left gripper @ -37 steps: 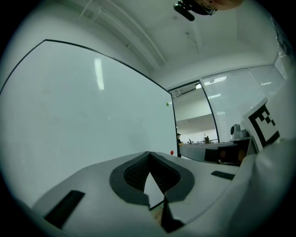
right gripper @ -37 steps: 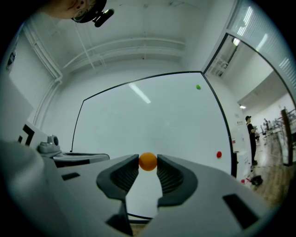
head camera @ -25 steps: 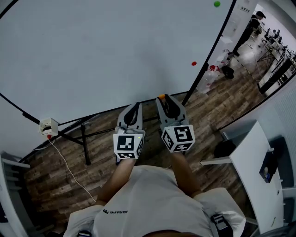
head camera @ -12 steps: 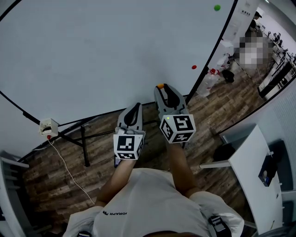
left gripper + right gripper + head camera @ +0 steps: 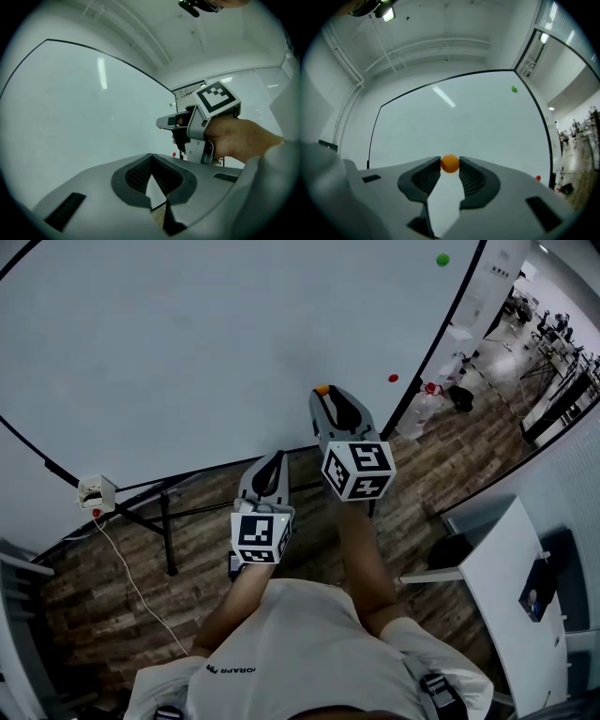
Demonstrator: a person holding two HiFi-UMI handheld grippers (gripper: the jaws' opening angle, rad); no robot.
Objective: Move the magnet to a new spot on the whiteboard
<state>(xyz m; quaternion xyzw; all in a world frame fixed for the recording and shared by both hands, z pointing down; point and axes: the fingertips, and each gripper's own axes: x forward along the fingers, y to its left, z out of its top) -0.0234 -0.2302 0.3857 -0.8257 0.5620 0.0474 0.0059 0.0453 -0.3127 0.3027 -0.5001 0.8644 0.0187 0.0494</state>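
1. Whiteboard (image 5: 187,352): large, upright on a stand, its face bare except for two small magnets by its right edge. It is the surface that takes the magnet.

2. Right gripper (image 5: 325,395): held level and pointed at the board face, probably carrying its load to a fresh spot. Jaws pinch the orange magnet at their very tips, otherwise standing wide.

3. Left gripper (image 5: 274,457): at 7 o'clock of the right gripper, held back and low, apparently idle. Jaws pressed together at the tips, with nothing between them.

4. Orange magnet (image 5: 450,163): a small ball, the task's thing. It sits between the right jaws' tips, before the board's 5 o'clock area in the head view. Whether it touches the board cannot be told.

5. Green magnet (image 5: 442,259): on the board at 1 o'clock.

6. Red magnet (image 5: 393,378): on the board at 4 o'clock, near the frame.
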